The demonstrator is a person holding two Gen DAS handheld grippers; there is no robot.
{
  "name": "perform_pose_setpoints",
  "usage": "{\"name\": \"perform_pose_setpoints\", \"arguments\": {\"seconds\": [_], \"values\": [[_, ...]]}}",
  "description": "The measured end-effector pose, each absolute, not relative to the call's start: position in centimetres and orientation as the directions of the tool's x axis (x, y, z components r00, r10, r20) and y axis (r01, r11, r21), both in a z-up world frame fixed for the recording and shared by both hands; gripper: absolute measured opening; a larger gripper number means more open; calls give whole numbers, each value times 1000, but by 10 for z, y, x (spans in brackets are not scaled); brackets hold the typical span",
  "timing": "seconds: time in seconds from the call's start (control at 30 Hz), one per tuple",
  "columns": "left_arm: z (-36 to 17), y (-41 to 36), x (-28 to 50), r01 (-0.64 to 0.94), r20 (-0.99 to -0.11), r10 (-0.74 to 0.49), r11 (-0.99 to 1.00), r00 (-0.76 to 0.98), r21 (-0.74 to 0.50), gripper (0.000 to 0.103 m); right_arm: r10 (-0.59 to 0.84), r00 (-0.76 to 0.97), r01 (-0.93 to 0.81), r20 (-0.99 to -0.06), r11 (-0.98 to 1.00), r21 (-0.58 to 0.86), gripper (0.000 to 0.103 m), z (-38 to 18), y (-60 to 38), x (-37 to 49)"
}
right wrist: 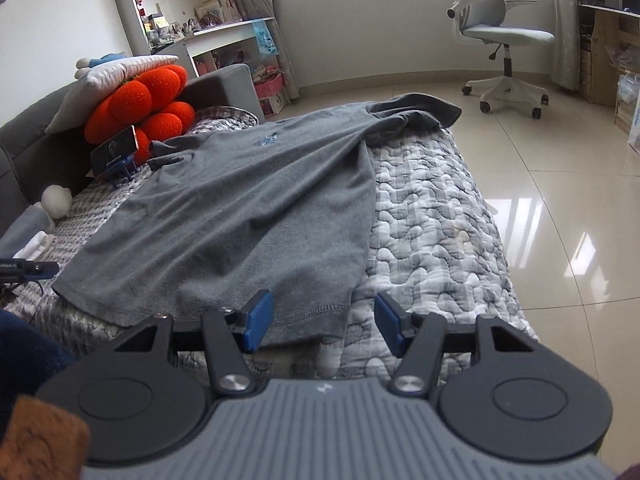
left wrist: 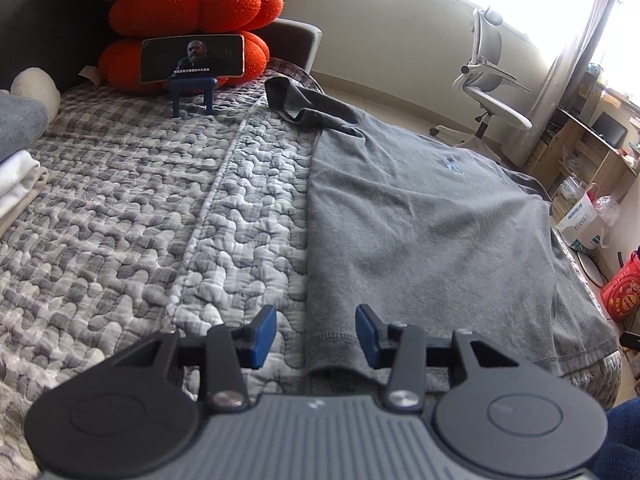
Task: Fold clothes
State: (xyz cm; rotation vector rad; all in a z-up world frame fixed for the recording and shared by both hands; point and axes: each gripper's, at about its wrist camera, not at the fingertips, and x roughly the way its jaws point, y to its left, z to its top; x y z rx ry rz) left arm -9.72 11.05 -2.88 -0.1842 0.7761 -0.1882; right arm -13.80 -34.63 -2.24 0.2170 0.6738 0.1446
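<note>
The grey T-shirt (left wrist: 420, 216) lies flat along the bed's (left wrist: 140, 220) near edge. My left claw (left wrist: 316, 336) and right claw (right wrist: 320, 322) hang spread, empty, at its hem corners; it's soft, limp, so I'd pinch there.

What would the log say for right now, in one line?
step: reach for hem | shirt: flat on bed | left claw: open, at hem corner | right claw: open, at other corner
</note>
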Motion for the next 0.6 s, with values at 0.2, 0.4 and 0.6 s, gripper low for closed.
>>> {"name": "perform_pose_setpoints", "arguments": {"seconds": [0.2,0.4,0.6], "values": [[-38,97,-92,104,-688,-223,972,690,-210,43,183,775,-42,-605,970,239,56,-32,-348,-137],[-44,93,-86,121,-694,-235,970,681,-210,34,200,769,-7,-607,952,306,26,-43,-350,-130],[-44,94,-82,103,-693,-242,966,680,-236,6,191,774,8,-604,950,311,8,-52,-341,-127]]}}
